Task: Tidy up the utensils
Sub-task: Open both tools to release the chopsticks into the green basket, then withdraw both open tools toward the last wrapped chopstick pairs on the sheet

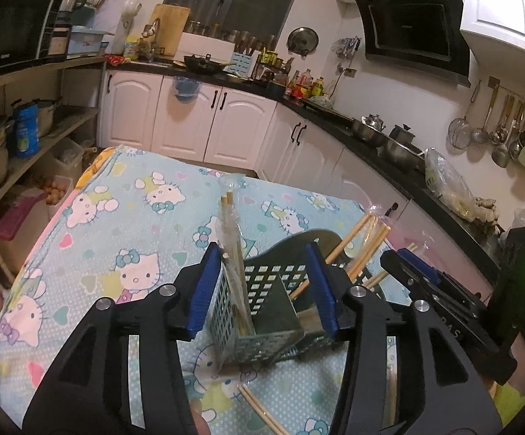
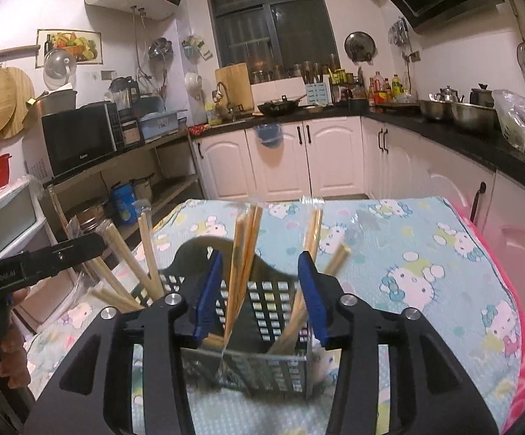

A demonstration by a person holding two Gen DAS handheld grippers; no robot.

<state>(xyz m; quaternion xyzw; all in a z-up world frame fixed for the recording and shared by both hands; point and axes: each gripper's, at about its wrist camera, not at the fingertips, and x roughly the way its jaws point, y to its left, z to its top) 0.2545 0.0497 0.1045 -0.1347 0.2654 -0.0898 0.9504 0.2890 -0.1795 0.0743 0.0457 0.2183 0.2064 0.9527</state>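
While the cartoon-print tablecloth (image 1: 117, 217) covers the table, a dark perforated utensil basket (image 1: 262, 311) stands near its front edge, wrapped chopsticks (image 2: 242, 253) upright inside. Both the left gripper (image 1: 262, 290) and right gripper (image 2: 262, 297) stand partly open around it, gripping nothing.

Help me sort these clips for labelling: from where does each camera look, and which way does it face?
Left wrist: sits on the left gripper, facing the utensil basket and corner counter; the right gripper shows at right.
Right wrist: sits on the right gripper, facing the basket and window; the left gripper shows at left.
Shared: basket, chopsticks, cartoon cloth.
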